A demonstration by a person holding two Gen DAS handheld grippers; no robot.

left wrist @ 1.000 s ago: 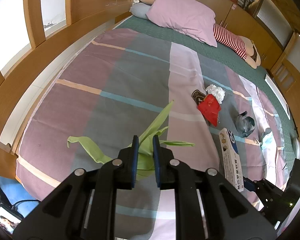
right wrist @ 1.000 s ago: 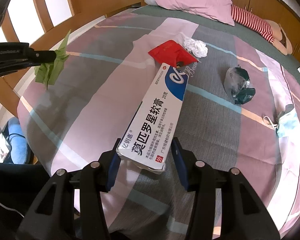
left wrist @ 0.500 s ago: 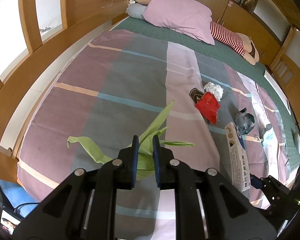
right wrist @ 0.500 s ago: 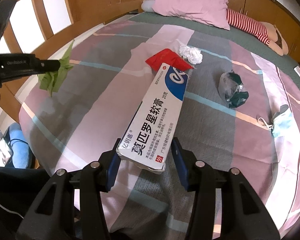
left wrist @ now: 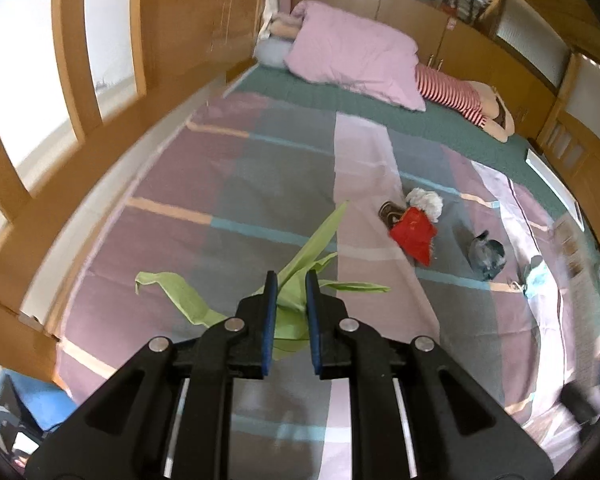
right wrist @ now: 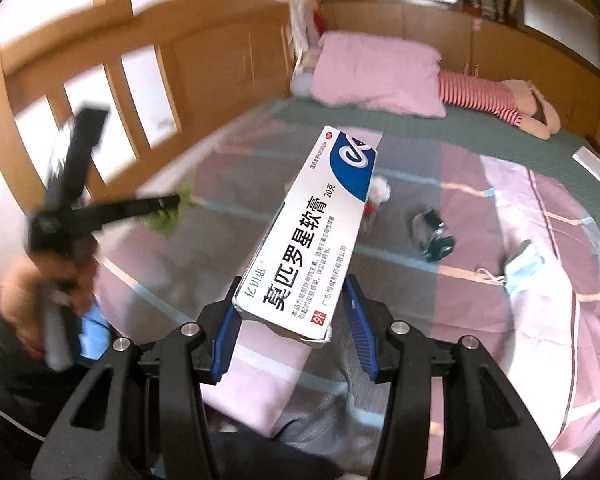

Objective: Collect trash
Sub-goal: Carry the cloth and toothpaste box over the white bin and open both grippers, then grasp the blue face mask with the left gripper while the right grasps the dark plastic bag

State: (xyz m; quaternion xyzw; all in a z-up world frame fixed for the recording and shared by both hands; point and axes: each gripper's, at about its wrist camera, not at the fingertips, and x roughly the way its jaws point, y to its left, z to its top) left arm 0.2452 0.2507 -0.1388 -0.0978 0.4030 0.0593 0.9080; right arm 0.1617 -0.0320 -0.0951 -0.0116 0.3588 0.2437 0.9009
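My left gripper [left wrist: 290,322] is shut on green leaf scraps [left wrist: 300,276] and holds them above the striped bed [left wrist: 260,184]. My right gripper [right wrist: 292,332] is shut on a long white and blue ointment box [right wrist: 316,232], lifted over the bed's near edge. On the bed lie a red wrapper [left wrist: 414,232], a white crumpled tissue [left wrist: 426,200], a small dark packet [left wrist: 388,212], a dark plastic bag [left wrist: 486,254] and a blue face mask [right wrist: 524,268]. In the right wrist view the left gripper [right wrist: 168,202] shows blurred at the left.
A pink pillow [left wrist: 356,60] and a striped doll [left wrist: 460,100] lie at the head of the bed. A wooden wall with windows [left wrist: 72,92] runs along the left. Something blue [left wrist: 24,404] sits on the floor at the lower left.
Both grippers have pulled back and risen from the bed, each keeping its hold. The ointment box has left the left wrist view; the right view now looks higher.
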